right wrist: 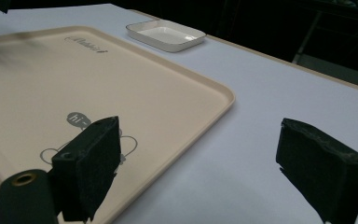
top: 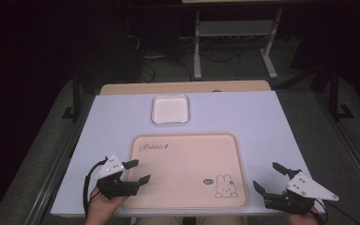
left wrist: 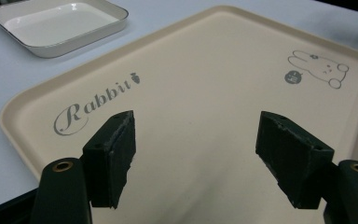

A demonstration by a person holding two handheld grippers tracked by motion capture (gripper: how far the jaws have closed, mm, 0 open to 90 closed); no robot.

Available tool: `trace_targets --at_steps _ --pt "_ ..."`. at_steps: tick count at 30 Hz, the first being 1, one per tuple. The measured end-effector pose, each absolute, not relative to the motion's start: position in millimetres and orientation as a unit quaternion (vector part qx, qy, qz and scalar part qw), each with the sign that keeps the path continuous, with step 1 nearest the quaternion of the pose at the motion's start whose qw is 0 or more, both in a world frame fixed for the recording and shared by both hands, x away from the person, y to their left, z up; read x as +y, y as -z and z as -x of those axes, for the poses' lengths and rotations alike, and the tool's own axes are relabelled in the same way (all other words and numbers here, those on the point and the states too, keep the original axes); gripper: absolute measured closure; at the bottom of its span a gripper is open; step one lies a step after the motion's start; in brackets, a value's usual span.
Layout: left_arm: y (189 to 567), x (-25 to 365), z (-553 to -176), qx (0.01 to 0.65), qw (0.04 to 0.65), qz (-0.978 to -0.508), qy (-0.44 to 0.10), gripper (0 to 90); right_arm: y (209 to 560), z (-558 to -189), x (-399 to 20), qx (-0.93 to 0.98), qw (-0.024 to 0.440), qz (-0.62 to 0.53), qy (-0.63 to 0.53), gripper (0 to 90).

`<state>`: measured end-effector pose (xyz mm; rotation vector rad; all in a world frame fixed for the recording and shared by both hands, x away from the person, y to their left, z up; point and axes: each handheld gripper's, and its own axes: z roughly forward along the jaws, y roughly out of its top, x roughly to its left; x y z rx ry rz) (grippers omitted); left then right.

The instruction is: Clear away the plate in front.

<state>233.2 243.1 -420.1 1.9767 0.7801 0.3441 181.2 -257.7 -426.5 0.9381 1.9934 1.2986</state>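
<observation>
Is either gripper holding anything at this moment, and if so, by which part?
Nothing is held. The left gripper hangs open over the beige tray with nothing between its jaws; the right gripper is open beside the tray's right edge, over the table.

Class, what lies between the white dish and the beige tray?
Nothing: only bare table separates the dish from the tray, as the high view shows.

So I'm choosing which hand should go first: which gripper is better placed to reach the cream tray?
Left. The left gripper hangs open over the cream tray's left edge, while the right gripper stands open beside its right rim.
</observation>
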Motion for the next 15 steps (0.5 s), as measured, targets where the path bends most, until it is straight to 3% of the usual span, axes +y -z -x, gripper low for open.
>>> trace_targets --at_steps 15 --pt "426.5 241.4 -239.0 0.324 0.463 -0.815 -0.129 28.1 426.3 -180.9 -257.1 0.747 0.290 -0.350 -0.485 12.9"
